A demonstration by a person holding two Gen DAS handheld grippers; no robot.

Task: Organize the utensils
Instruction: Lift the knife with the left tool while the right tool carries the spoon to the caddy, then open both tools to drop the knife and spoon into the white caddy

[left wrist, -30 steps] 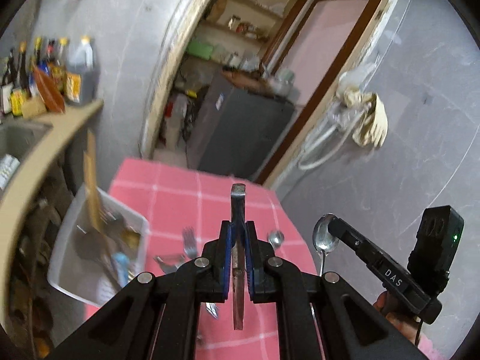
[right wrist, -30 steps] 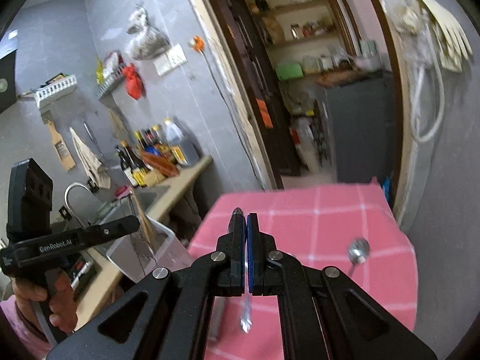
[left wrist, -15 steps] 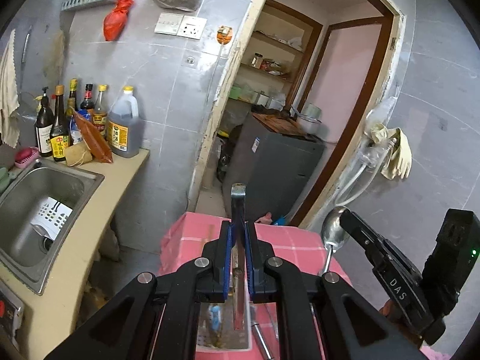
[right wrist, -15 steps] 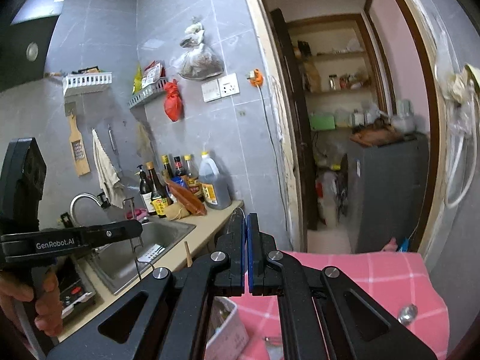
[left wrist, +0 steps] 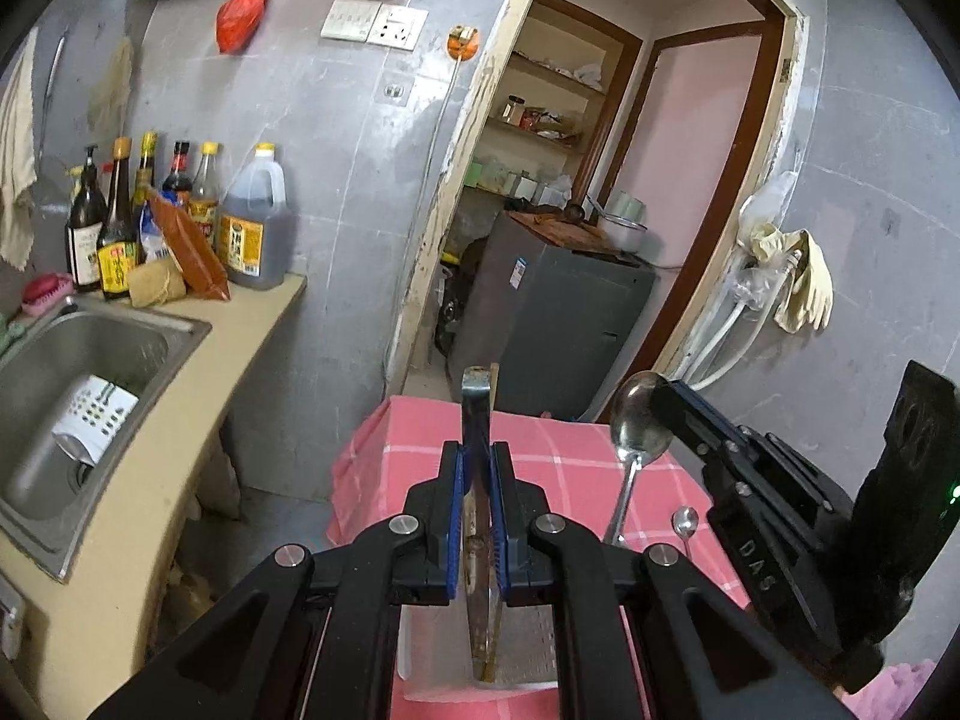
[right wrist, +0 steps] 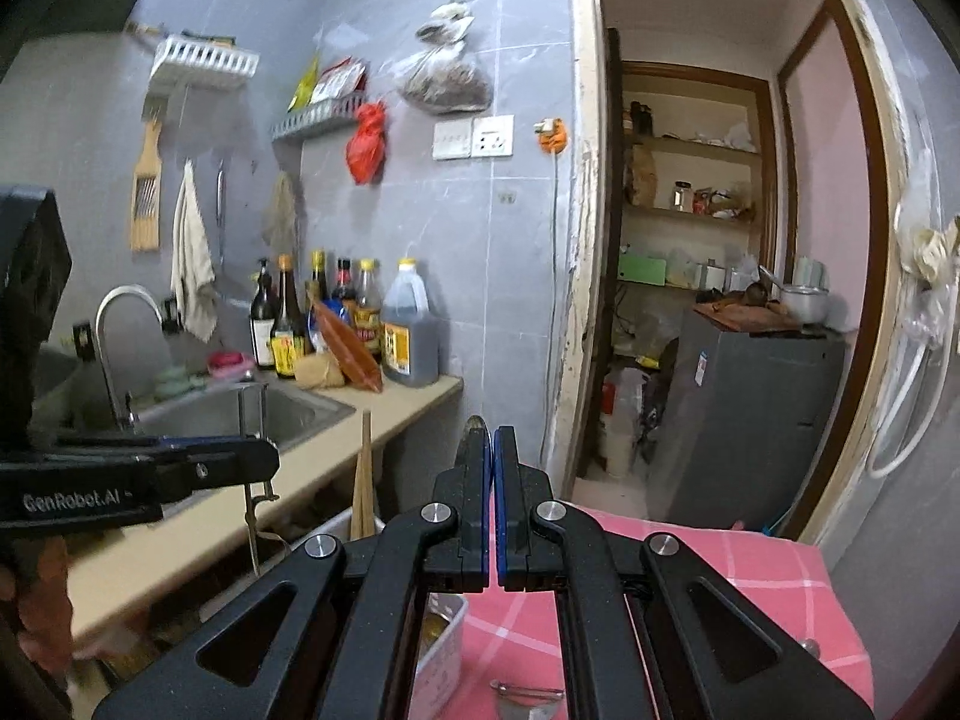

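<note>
My left gripper (left wrist: 477, 462) is shut on a flat metal utensil with a rusty shaft (left wrist: 478, 414); it hangs upright over a pale plastic bin (left wrist: 522, 654) on the pink checked tablecloth (left wrist: 558, 450). My right gripper (right wrist: 487, 450) is shut on a metal spoon (left wrist: 637, 426), whose bowl points up and whose handle hangs down, seen in the left wrist view. The left gripper (right wrist: 264, 462) with its utensil (right wrist: 251, 456) shows at the left of the right wrist view. A small spoon (left wrist: 684, 523) lies on the cloth.
A counter with a steel sink (left wrist: 78, 372) and several sauce bottles (left wrist: 180, 216) runs along the left. A grey fridge (left wrist: 552, 312) stands in the doorway beyond the table. The bin (right wrist: 441, 648) holds a wooden stick (right wrist: 363, 480). Another utensil (right wrist: 528, 693) lies on the cloth.
Both grippers have lifted and tilted upward, each holding its utensil. The view has risen from the table to the wall, and the bin now lies under my left gripper.
</note>
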